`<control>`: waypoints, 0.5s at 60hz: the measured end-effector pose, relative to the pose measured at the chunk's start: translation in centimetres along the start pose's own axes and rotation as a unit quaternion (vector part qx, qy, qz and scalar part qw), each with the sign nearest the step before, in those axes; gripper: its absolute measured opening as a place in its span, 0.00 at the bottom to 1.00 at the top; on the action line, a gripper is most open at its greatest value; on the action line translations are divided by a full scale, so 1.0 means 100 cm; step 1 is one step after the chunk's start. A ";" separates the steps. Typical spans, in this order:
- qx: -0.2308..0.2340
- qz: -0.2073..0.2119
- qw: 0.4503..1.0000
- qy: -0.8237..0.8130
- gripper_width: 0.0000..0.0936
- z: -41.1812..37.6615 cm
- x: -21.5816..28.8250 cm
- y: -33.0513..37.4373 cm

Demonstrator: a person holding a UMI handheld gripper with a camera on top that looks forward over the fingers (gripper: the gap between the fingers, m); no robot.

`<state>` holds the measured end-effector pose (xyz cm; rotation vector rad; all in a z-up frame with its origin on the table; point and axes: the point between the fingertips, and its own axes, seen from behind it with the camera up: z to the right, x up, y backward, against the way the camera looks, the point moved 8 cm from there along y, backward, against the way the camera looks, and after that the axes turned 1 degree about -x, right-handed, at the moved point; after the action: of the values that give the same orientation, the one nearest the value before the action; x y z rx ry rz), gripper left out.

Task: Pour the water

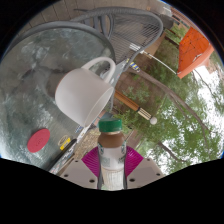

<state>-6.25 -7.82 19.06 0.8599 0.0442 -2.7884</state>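
Note:
My gripper is shut on a clear plastic water bottle with a brown cap, which stands upright between the magenta pads. Just beyond the bottle, on a round glass table, sits a white mug with its handle turned to the far side. The mug lies a little left of the bottle's cap. I cannot see the bottle's lower part, hidden below the fingers.
A red lid or disc and a small yellow object lie on the glass left of the fingers. An orange thing stands far off to the right. Grass and metal chair legs show through the glass.

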 end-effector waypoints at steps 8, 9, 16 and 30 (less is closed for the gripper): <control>-0.022 -0.018 0.950 -0.311 0.30 0.013 -0.023 0.003; -0.025 -0.018 0.932 -0.361 0.30 0.011 -0.023 -0.001; -0.006 -0.011 0.738 -0.674 0.31 -0.013 -0.037 0.006; 0.040 0.041 0.433 -0.900 0.31 -0.076 -0.034 -0.018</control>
<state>0.30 -4.64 14.64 -2.1490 -0.4269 -1.9949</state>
